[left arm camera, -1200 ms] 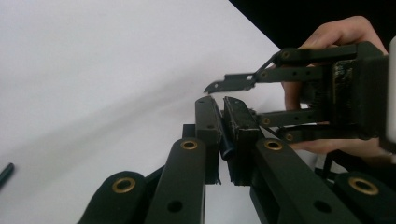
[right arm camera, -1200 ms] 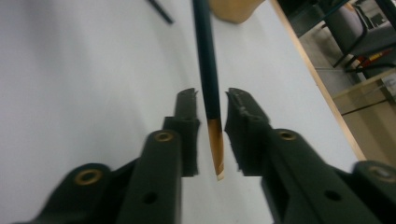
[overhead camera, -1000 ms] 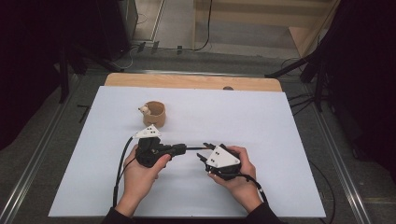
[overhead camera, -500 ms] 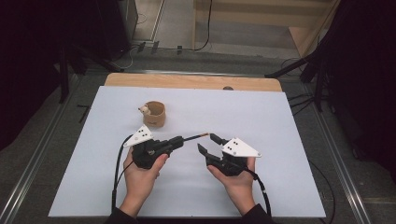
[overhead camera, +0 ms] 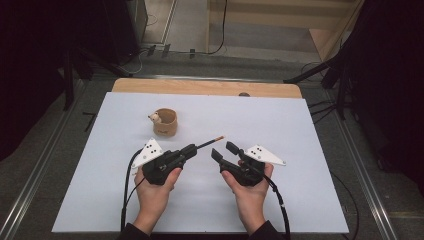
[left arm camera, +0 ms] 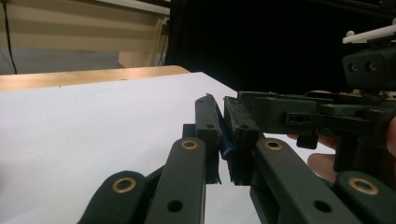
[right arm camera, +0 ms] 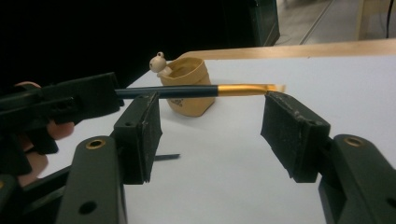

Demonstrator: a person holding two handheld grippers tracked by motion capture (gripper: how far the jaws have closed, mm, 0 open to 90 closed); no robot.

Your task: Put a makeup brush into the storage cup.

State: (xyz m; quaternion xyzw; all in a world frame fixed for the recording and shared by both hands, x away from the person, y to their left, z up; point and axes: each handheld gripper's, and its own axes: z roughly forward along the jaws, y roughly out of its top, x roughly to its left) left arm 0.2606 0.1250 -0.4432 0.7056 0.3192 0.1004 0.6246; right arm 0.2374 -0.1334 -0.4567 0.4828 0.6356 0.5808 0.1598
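Note:
A thin brush [overhead camera: 210, 143] with a dark blue handle and a gold ferrule sticks out of my left gripper [overhead camera: 192, 148], which is shut on the handle; its tip points up and to the right. In the left gripper view the pads [left arm camera: 205, 122] squeeze the blue handle [left arm camera: 226, 145]. My right gripper [overhead camera: 223, 149] sits just right of the brush tip; its jaws have just been opening. In the right gripper view the brush [right arm camera: 187, 91] runs across beyond the spread pads [right arm camera: 289, 135], touching neither.
A tan cup [overhead camera: 166, 123] with a small white figure on its rim [right arm camera: 159, 62] stands behind the left hand. The white sheet [overhead camera: 310, 130] covers a wooden table [overhead camera: 200, 87]. Cables trail from both grippers toward the near edge.
The right gripper's jaws have spread and drawn back from the brush tip, and that hand has rolled so its grey plate faces up. The brush now tilts up to the right.

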